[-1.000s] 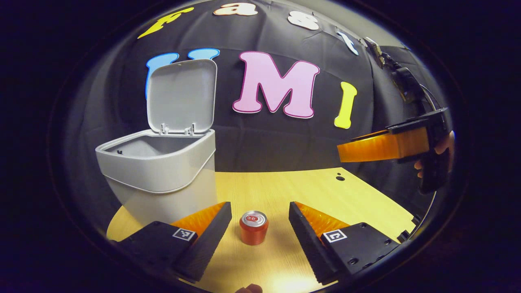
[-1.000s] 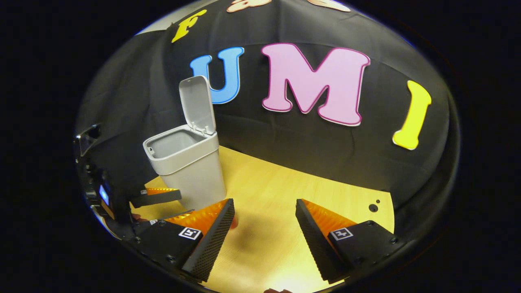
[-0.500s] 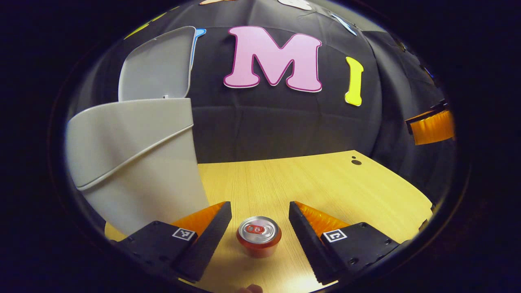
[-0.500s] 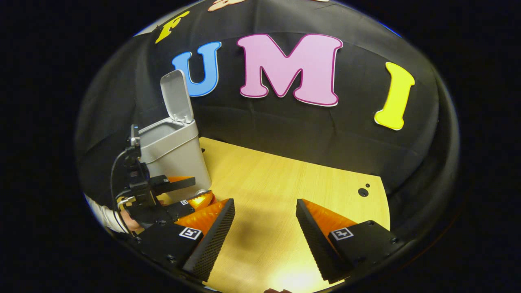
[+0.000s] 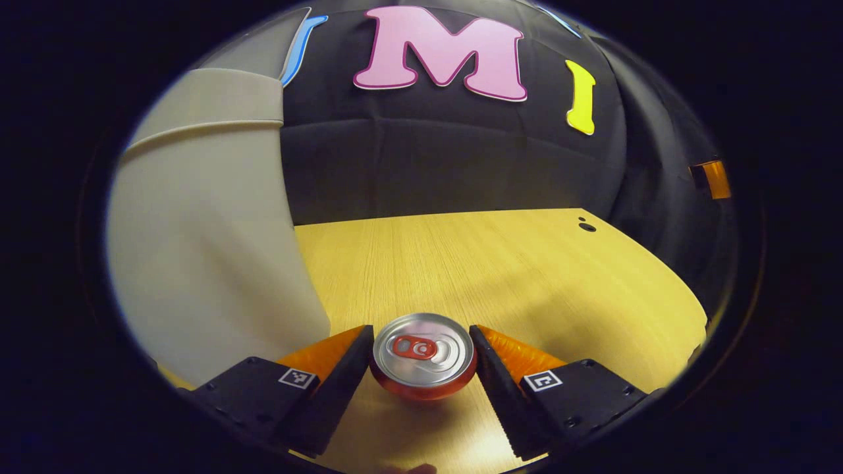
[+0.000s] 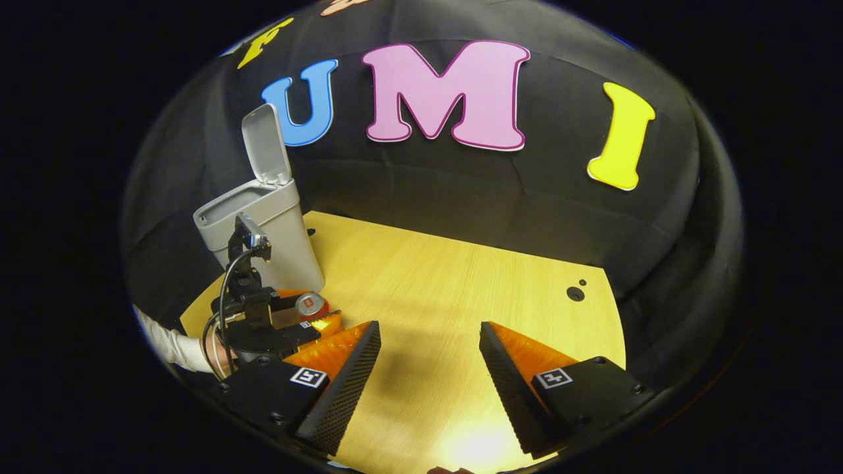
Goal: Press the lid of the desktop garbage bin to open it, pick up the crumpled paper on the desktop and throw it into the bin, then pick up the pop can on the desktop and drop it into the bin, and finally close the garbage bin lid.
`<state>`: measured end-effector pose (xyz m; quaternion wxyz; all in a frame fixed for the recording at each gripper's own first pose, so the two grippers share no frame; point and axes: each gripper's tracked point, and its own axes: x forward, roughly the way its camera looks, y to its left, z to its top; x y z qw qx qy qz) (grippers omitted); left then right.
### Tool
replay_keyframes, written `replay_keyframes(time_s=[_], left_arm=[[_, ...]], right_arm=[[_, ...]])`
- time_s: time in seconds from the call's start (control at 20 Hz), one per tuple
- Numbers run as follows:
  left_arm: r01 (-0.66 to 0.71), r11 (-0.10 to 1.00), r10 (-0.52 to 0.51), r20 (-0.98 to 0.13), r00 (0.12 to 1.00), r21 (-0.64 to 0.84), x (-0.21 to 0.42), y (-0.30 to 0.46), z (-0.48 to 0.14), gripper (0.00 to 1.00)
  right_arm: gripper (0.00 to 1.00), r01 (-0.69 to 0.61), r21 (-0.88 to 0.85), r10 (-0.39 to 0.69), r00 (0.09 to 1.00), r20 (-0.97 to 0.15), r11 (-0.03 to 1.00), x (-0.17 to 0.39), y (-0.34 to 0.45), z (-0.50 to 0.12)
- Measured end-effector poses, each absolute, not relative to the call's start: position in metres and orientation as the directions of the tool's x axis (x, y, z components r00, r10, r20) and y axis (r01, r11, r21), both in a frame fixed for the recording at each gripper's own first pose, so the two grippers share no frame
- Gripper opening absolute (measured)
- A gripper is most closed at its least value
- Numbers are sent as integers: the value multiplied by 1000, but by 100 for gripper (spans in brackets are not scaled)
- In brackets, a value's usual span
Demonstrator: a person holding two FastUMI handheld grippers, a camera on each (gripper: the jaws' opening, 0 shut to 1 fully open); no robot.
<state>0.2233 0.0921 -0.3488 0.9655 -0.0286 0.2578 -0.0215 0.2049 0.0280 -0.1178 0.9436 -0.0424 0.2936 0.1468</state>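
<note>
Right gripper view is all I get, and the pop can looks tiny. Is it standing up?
Observer: Yes. In the left gripper view the pop can stands upright, pull tab on top.
Operator: Is it between the fingers?
Observer: It sits right between the left gripper's fingers, jaws open. I cannot tell whether they touch it.
Operator: Can you see my gripper from there?
Observer: A bit of the right gripper shows at the right edge, above the table.

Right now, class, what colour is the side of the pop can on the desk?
Red, under a silver top; the pop can shows best in the left gripper view.
</note>
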Motion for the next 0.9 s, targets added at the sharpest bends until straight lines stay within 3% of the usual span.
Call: replay_keyframes(time_s=[0.05,0.1,0.4,0.55,0.9], left_arm=[[32,997,-62,-507,860,-67,221,90,-352,99],[43,997,-73,-508,858,-69,221,89,-350,92],[57,996,-83,-477,875,-68,213,85,-308,88],[71,991,-115,-433,894,-116,205,74,-267,88],[123,989,-139,-258,956,-77,193,91,-135,88]], right_arm=[[98,-301,10,252,780,-573,954,203,27,-120],[98,-298,13,251,778,-576,954,203,27,-121],[98,-293,39,265,788,-556,955,203,34,-116],[98,-296,37,268,795,-545,954,199,36,-111],[98,-292,34,267,812,-519,956,181,35,-94]])
